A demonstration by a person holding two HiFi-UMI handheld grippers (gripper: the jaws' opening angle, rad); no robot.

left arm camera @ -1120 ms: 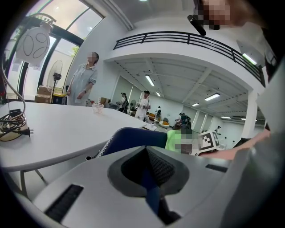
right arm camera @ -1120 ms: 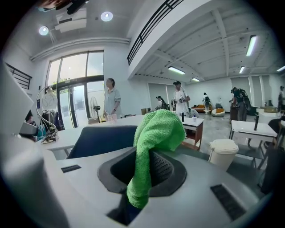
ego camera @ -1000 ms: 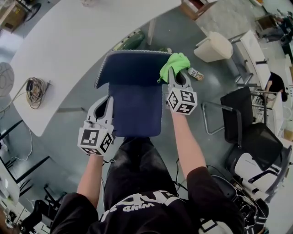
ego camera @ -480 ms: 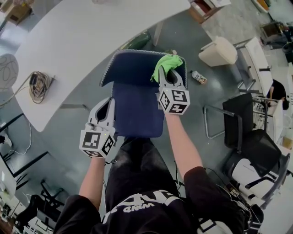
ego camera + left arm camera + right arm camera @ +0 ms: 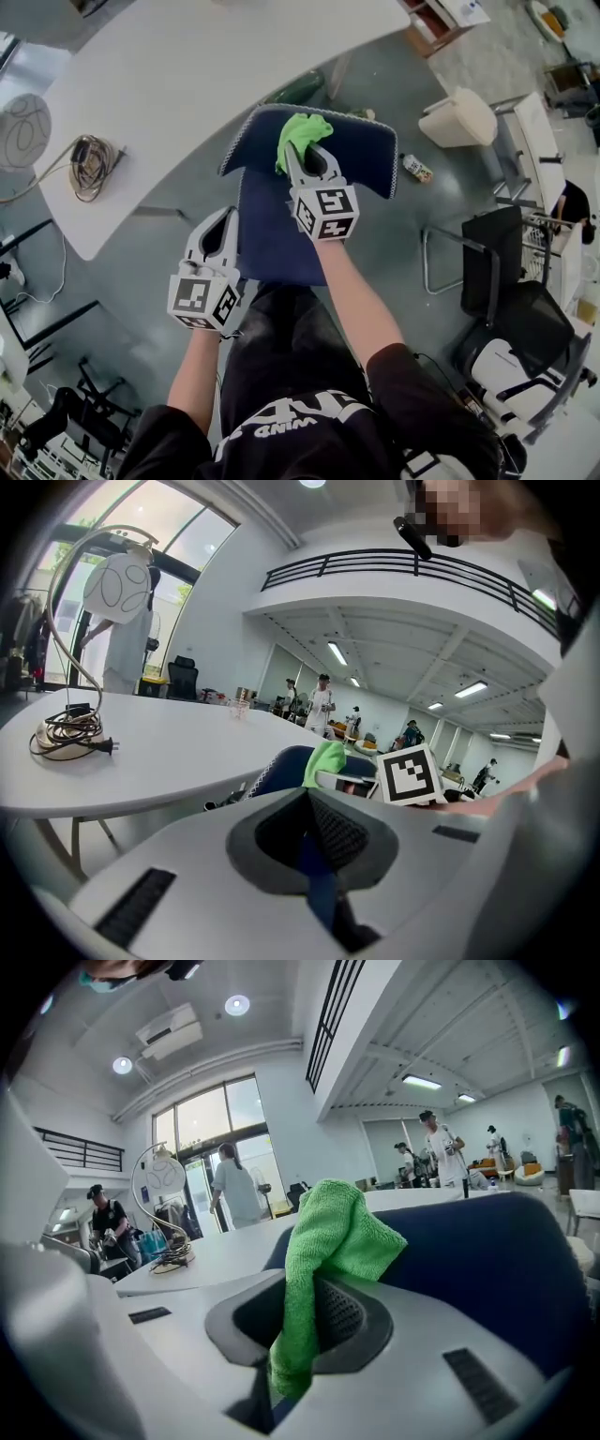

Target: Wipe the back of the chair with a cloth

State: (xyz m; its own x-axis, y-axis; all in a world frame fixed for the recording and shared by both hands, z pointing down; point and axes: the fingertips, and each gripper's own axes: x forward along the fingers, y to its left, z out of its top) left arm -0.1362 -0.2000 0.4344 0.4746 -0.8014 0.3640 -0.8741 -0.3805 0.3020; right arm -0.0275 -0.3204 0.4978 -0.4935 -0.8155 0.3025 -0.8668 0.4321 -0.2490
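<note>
Right claw: I see my right claw [image 5: 307,161] clamped on the green cloth [image 5: 302,134]; in the right gripper view the cloth [image 5: 333,1232] comes up out of the closed jaws of that claw [image 5: 298,1330] and folds over above them.
Cloth: it is pressed against the dark blue backrest [image 5: 361,159] of the chair, left of the middle and close under the top edge.
Left claw: my left claw [image 5: 222,234] sits at the left edge of the seat [image 5: 272,244]; in the left gripper view the claw [image 5: 314,855] is closed on a strip of blue, which I take for that seat edge.
Backrest edges: the top edge runs just beside the curved rim of the white table [image 5: 187,84], so it's tight up there; the right corner juts out over grey floor [image 5: 169,281].
Room left: open floor between the seat's left edge and the table.
Room right: a small can [image 5: 417,169] lies on the floor near the backrest's right corner, and a black chair [image 5: 506,244] with a metal frame stands further right, apart from my chair.
Table top: a cable coil [image 5: 84,169] near its left end, well apart from both claws.
</note>
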